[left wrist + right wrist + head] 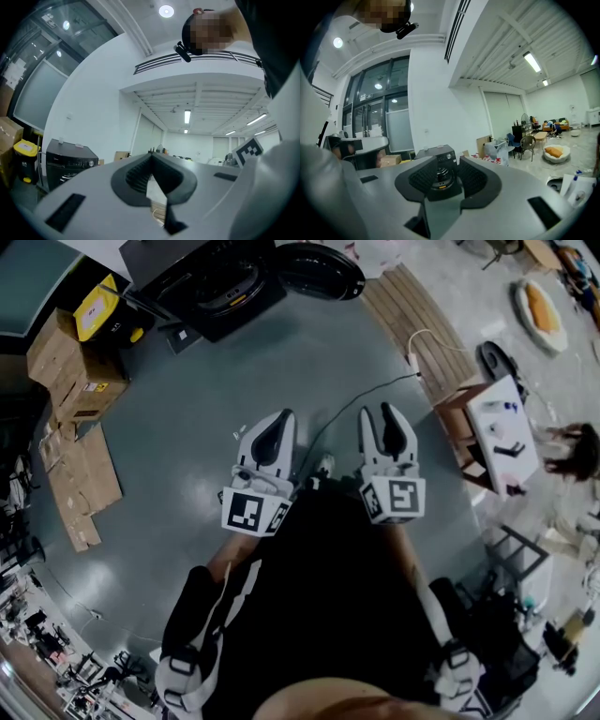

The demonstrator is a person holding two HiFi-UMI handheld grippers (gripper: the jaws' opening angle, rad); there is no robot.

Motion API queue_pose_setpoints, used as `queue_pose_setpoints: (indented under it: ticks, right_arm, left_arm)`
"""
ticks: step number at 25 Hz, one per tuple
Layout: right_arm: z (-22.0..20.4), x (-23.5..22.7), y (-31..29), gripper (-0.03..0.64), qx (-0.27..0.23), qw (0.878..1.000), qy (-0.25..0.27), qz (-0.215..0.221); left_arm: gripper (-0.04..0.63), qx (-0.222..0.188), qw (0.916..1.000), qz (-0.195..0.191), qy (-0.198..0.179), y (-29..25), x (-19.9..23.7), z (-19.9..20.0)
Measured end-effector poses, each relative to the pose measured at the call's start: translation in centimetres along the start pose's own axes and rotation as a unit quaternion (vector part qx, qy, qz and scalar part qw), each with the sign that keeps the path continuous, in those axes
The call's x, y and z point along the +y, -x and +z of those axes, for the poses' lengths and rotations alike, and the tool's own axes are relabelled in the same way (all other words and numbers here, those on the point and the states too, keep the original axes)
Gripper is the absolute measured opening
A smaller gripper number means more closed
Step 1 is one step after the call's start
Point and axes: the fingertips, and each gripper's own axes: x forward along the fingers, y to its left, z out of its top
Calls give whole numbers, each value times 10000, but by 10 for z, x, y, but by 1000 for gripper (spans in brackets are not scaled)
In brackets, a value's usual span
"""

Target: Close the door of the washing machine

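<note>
Standing well back from the washing machine [202,287], you have the whole job ahead of you: its door [317,270] looks swung open to one side, across the floor [187,456], and neither gripper touches it. Your right gripper [379,418] has its jaws spread wide with nothing between them, only the machine showing beyond the gap. Your left gripper [279,423] has its jaws together at the tips, holding nothing.

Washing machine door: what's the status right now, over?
Left gripper shut, empty; right gripper open, empty. Washing machine ahead, door standing open, not yet reached. Cable lies on the floor between.
</note>
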Motion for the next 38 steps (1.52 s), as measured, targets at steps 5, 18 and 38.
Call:
queue_pose_setpoints:
  ticks: [5,18,38]
  right_arm:
    - [-4,-17,-3,127,27,9999,11,118]
    - [-9,-54,-90,127,148,9998,-91,-133]
    - [18,-114,-318,127,561,9968,-59,-561]
  left_arm:
    - [6,115,9999,50,-9,-7,-17,-11]
    - [6,223,9991,-319,149,-109,35,-24]
    - [5,435,9937,-927,454,-305,174,-2]
